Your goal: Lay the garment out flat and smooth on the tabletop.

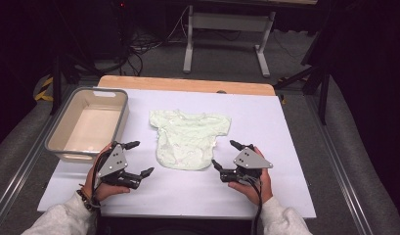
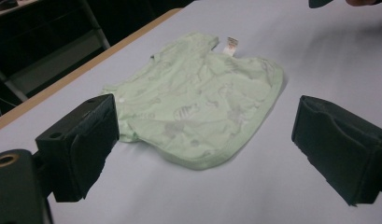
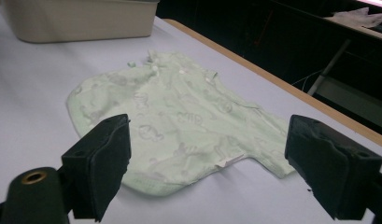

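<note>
Pale green baby bodysuit (image 1: 190, 139) lay spread flat at centre of high view on white table cover (image 1: 295, 147), collar toward top, rounded bottom hem toward lower edge; flat spread likely readied it for folding. Left gripper (image 1: 139, 159) sat lower left of garment, jaws wide apart, holding nothing. Right gripper (image 1: 226, 154) sat lower right, jaws equally wide, empty. Both flanked hem without touching, probably poised for symmetric grab. Beige bin (image 1: 65, 147) stood upper left, empty, presumably destination for finished garment.
</note>
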Demonstrator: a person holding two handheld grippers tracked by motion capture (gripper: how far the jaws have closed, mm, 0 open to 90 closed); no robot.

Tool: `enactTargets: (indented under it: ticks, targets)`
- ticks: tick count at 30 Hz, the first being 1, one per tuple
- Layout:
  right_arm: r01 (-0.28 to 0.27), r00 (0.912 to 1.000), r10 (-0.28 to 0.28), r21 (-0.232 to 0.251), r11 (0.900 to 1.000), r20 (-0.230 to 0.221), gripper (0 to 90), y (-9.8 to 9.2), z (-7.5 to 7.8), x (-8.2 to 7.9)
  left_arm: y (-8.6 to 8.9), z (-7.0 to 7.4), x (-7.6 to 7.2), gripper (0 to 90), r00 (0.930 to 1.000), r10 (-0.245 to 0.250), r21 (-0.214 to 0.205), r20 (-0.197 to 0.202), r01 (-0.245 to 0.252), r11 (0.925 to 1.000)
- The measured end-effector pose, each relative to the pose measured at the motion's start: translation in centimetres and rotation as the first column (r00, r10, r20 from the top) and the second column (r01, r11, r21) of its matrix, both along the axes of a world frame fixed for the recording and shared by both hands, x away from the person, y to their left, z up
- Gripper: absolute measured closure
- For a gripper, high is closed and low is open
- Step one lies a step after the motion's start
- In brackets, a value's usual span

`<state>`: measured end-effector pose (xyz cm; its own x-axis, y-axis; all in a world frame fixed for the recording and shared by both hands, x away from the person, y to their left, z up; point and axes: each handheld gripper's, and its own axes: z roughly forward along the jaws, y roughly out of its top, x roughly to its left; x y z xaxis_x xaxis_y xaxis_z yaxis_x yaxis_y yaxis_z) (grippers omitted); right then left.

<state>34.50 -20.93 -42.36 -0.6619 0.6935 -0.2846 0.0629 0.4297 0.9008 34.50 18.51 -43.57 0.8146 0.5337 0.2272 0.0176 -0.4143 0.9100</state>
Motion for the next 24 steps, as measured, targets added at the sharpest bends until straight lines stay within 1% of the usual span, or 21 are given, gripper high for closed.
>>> enactTargets:
  ticks: [2,3,5,6,9,11,13,15,17,18,20,23,24]
  targets:
    - [-0.006,1.0000,0.006,0.005,1.0000,-0.005,15.0,-0.1,-0.2,-0.1,0.4,-0.6,-0.3,8.5,0.9997,0.012,0.002,-0.019,-0.012,0.9999]
    - [-0.005,1.0000,0.005,0.003,1.0000,-0.006,15.0,-0.2,-0.3,-0.2,0.5,-0.7,-0.4,8.5,0.9997,0.008,0.003,-0.025,-0.008,1.0000]
    - [-0.008,1.0000,0.008,-0.002,1.0000,-0.006,15.3,-0.3,-0.6,-0.3,0.6,-0.9,-0.5,8.5,0.9996,0.007,0.015,-0.027,-0.007,0.9999]
    - [-0.009,0.9999,0.009,-0.004,0.9999,-0.007,15.5,-0.4,-0.7,-0.4,0.6,-1.0,-0.6,8.5,0.9995,0.010,0.012,-0.031,-0.010,0.9999]
    - [-0.009,0.9997,0.009,-0.011,0.9999,-0.021,16.0,-0.5,-1.0,-0.4,0.6,-1.2,-0.6,8.3,0.9992,0.002,0.014,-0.040,-0.001,0.9999]
    - [-0.012,0.9996,0.011,-0.029,0.9995,-0.025,16.6,-0.4,-1.3,-0.5,0.4,-1.3,-0.5,8.4,0.9983,-0.013,0.007,-0.058,0.013,0.9999]
    - [-0.014,0.9994,0.013,-0.032,0.9994,-0.033,16.7,-0.3,-1.5,-0.4,0.2,-1.4,-0.3,8.6,0.9970,-0.028,-0.009,-0.073,0.027,0.9996]
    - [-0.009,0.9991,0.008,-0.033,0.9994,-0.041,16.9,-0.2,-1.6,-0.2,-0.1,-1.6,-0.2,8.7,0.9961,-0.036,-0.009,-0.081,0.035,0.9993]
    - [-0.007,0.9987,0.006,-0.022,0.9997,-0.051,17.2,-0.3,-1.7,-0.1,-0.6,-1.6,0.1,9.5,0.9956,-0.033,-0.003,-0.087,0.033,0.9995]
    - [0.004,0.9985,-0.005,-0.020,0.9998,-0.055,17.4,-0.4,-1.7,0.1,-0.8,-1.6,0.2,9.4,0.9950,-0.037,-0.003,-0.092,0.037,0.9993]
    - [0.013,0.9978,-0.013,-0.008,0.9999,-0.065,17.4,-0.5,-1.8,0.3,-1.1,-1.6,0.5,10.1,0.9953,-0.029,0.009,-0.092,0.030,0.9995]
    - [0.029,0.9967,-0.029,-0.001,0.9996,-0.076,17.7,-0.6,-1.8,0.5,-1.4,-1.4,1.3,11.1,0.9937,-0.015,0.001,-0.111,0.015,0.9999]
    - [0.032,0.9964,-0.032,0.000,0.9995,-0.079,18.0,-0.7,-1.9,0.6,-1.5,-1.3,1.6,10.9,0.9927,-0.020,-0.009,-0.119,0.019,0.9998]
